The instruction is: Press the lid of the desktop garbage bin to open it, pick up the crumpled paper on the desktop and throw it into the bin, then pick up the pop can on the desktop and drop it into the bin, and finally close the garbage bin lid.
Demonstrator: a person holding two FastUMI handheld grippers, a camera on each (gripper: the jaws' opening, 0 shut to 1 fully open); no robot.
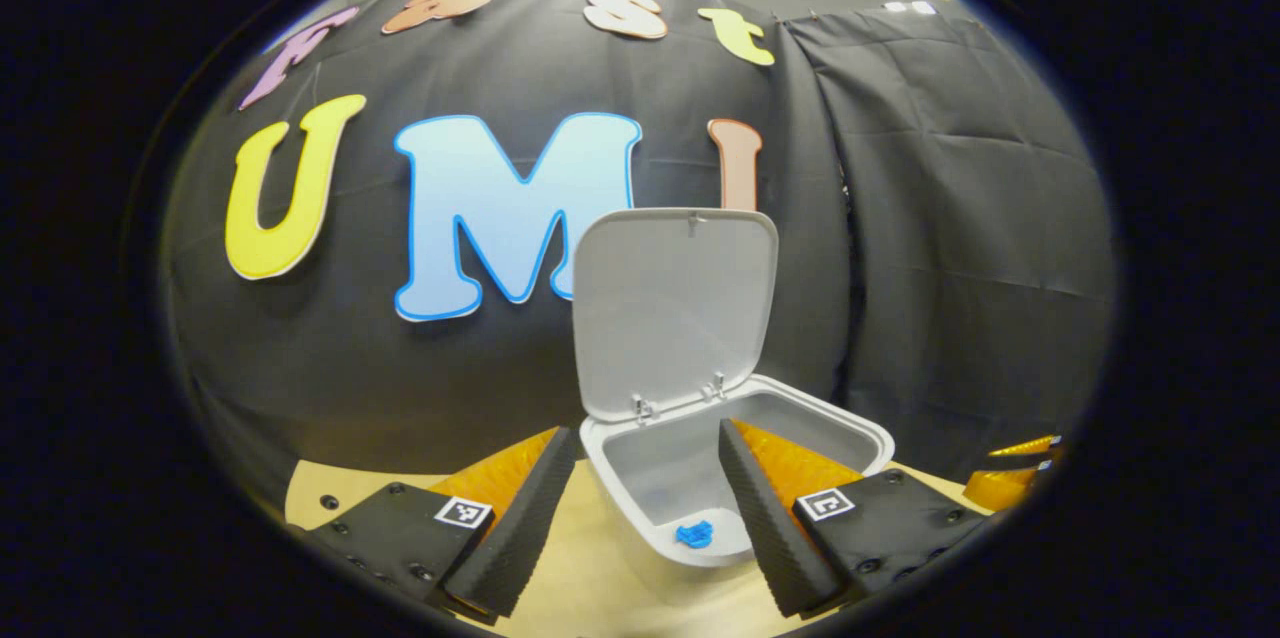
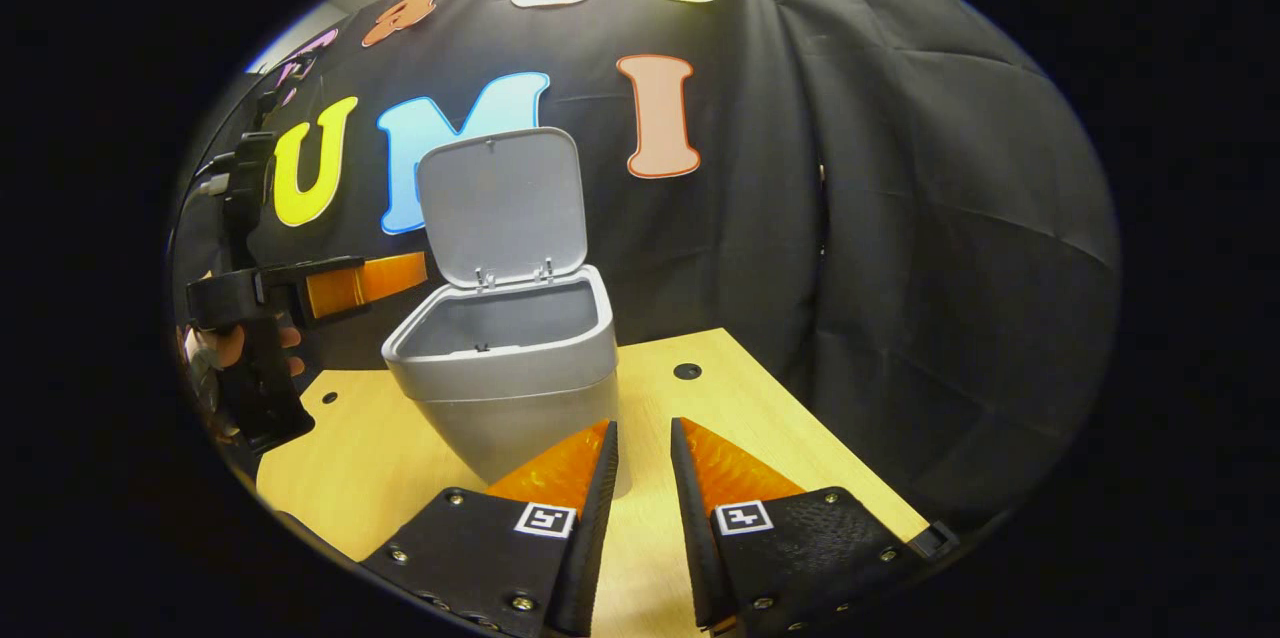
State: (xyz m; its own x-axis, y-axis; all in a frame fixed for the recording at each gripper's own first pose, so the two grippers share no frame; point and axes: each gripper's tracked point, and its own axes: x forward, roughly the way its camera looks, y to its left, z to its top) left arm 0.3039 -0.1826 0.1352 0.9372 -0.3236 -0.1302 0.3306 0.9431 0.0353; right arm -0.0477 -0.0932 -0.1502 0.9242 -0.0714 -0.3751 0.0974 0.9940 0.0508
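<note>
Nearest the camera in the left gripper view, the left gripper [image 1: 645, 513] is held with its fingers spread wide and nothing between them, poised just above the front rim of the garbage bin [image 1: 800, 418]. Through that gap a small blue piece [image 1: 694, 534] is seen on the bin's front lip; what it is cannot be told, possibly a catch. Behind the opening, the lid [image 1: 675, 303] is raised upright on its hinges at the bin's back edge, and the inside of the bin, so far as it is seen, looks bare.

Nearest in the right gripper view, the right gripper [image 2: 643, 478] is held low over the wooden table [image 2: 760, 418], just in front of the bin and to its right, its fingers drawn close with a narrow slit left and nothing gripped. Beyond them the bin stands on the table with the lid up. To the left of the bin, the left gripper is seen held in a hand [image 2: 225, 348], its fingers pointing toward the bin's rim.
</note>
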